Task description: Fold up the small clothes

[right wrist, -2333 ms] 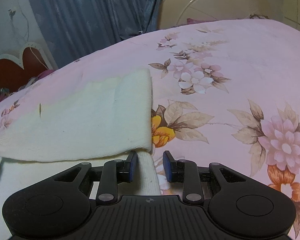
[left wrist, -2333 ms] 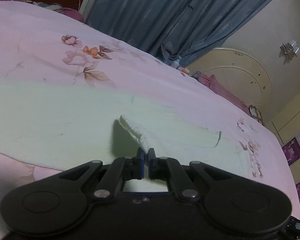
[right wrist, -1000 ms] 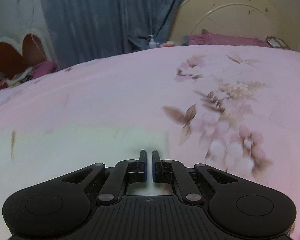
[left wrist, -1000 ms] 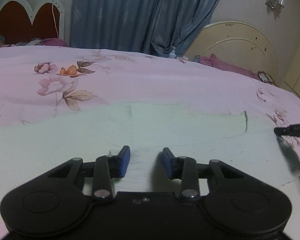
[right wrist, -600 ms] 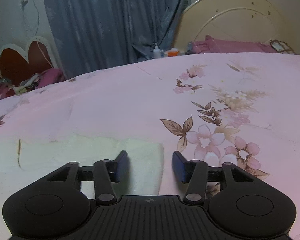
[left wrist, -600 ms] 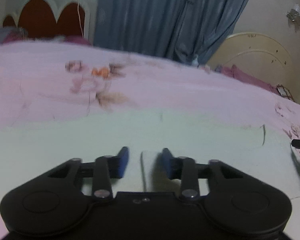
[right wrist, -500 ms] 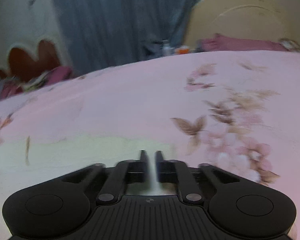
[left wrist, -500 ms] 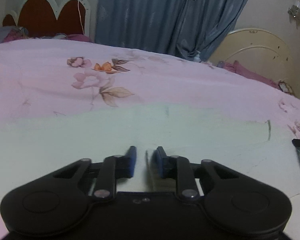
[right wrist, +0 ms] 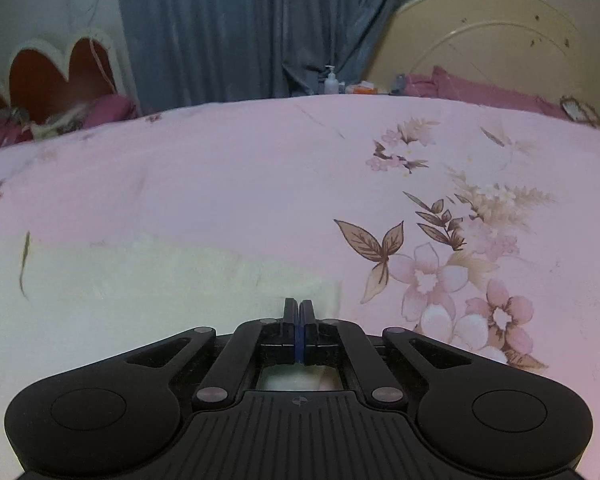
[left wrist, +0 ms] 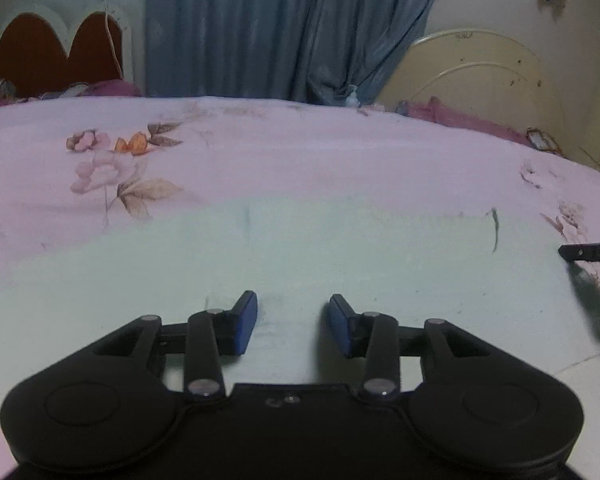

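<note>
A pale cream garment (left wrist: 340,256) lies flat and wide across the pink floral bedspread (left wrist: 284,160). Low over its near part, my left gripper (left wrist: 292,320) has its blue pads apart and its jaws are opening, with only flat cloth beneath them. At the right edge of that view a dark tip of the right gripper (left wrist: 588,252) pokes in. In the right wrist view the garment (right wrist: 140,292) fills the lower left. My right gripper (right wrist: 299,308) is shut at the garment's right end, pads pressed together with no cloth visible between them.
Printed flowers (right wrist: 440,280) cover the bedspread right of the garment. Behind the bed hang blue curtains (right wrist: 260,28), with a red scalloped headboard (left wrist: 56,52) on the left and a cream arched one (left wrist: 472,76) on the right. A pump bottle (right wrist: 331,80) and pink bedding (right wrist: 480,92) sit at the far edge.
The left jaws narrowed half a second ago and have since spread wider over the garment. The right jaws stood open briefly, then closed fully at the garment's right end.
</note>
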